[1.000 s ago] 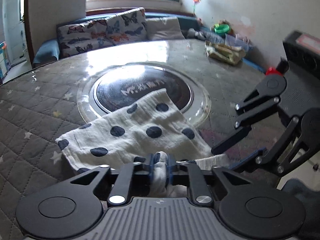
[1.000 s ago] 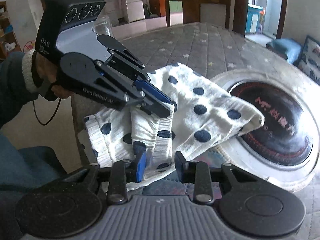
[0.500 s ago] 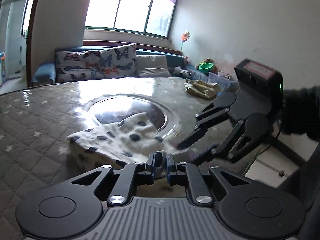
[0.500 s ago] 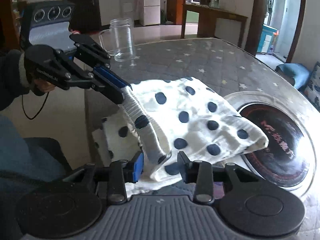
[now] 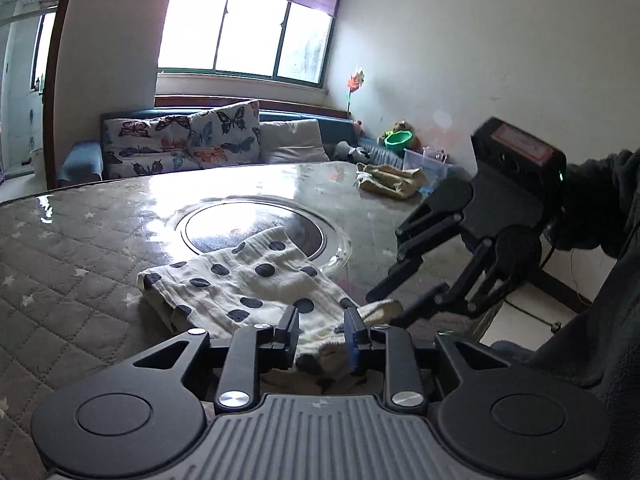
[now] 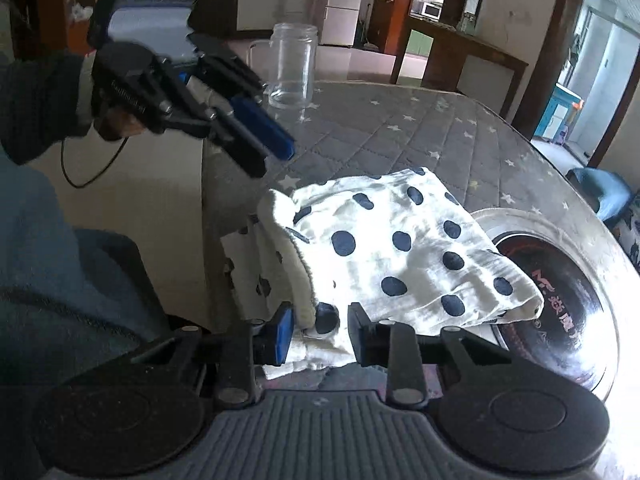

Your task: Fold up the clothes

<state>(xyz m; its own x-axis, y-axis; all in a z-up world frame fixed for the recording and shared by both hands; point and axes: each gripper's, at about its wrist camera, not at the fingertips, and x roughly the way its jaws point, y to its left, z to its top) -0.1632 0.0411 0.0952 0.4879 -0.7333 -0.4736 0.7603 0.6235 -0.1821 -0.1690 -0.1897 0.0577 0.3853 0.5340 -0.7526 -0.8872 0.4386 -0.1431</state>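
letting go of the dotted cloth on the table, folded near the edge in front of me.

my left fingers have just been opening; they stand a little apart and above the near hem, cloth showing between them, the pads not pressing it. in the right wrist view that gripper hangs clear of the cloth. my right fingers have just been closing to a small gap, with the thick hem between them; i cannot tell whether the pads press it. the cloth's far corner lies over the round glass plate set in the table. a glass jar stands well apart from it.
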